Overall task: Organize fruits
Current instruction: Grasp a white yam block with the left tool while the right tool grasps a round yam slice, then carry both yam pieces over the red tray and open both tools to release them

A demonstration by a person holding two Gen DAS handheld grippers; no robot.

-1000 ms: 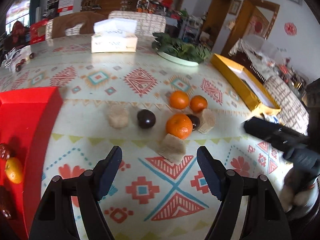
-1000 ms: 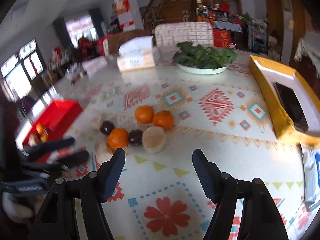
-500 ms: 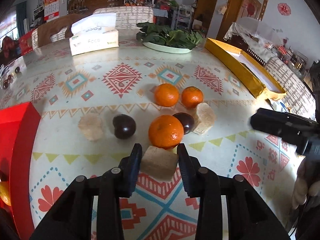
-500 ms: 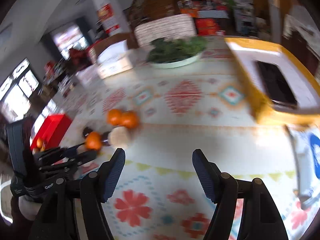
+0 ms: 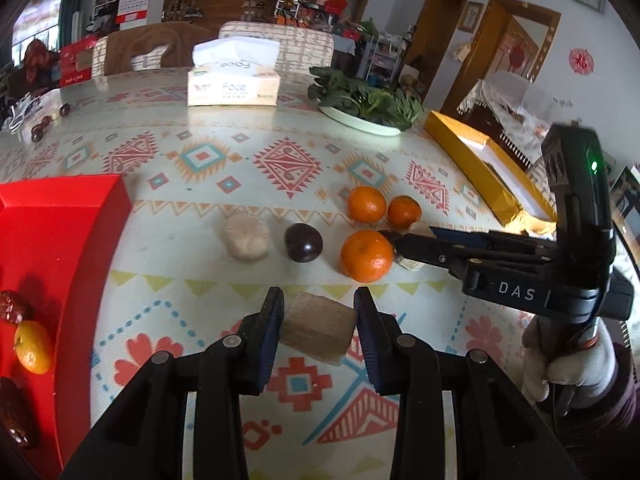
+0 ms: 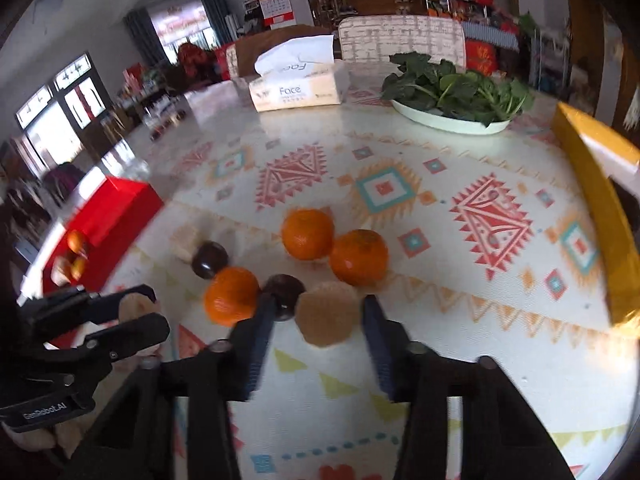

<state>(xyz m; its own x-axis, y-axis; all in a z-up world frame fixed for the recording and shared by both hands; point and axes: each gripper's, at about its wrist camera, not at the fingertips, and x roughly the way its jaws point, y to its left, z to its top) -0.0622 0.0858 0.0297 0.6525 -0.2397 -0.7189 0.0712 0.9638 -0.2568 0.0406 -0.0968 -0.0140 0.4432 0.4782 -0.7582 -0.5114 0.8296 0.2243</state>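
Three mandarins (image 5: pixel 366 256) and two dark plums (image 5: pixel 303 242) lie in a cluster on the patterned tablecloth, with tan cakes among them. My left gripper (image 5: pixel 319 314) is shut on a squarish tan cake (image 5: pixel 320 330) low on the cloth; the right wrist view shows the same grip (image 6: pixel 154 310). My right gripper (image 6: pixel 316 314) straddles a round tan cake (image 6: pixel 328 312). Its jaws are closing, with slim gaps still showing beside the cake. A plum (image 6: pixel 284 294) sits against its left finger. In the left wrist view the right gripper (image 5: pixel 408 244) reaches in from the right behind the nearest mandarin.
A red box (image 5: pixel 60 220) at the left holds a mandarin and dark red fruits. A yellow box (image 5: pixel 480 168) lies along the right side. Further back stand a tissue box (image 5: pixel 232 88) and a plate of greens (image 5: pixel 368 100). Another round cake (image 5: pixel 246 238) lies near the plum.
My left gripper moved up to the squarish cake and shut on it. My right gripper swung in to the fruit cluster and narrowed its jaws around the round cake.
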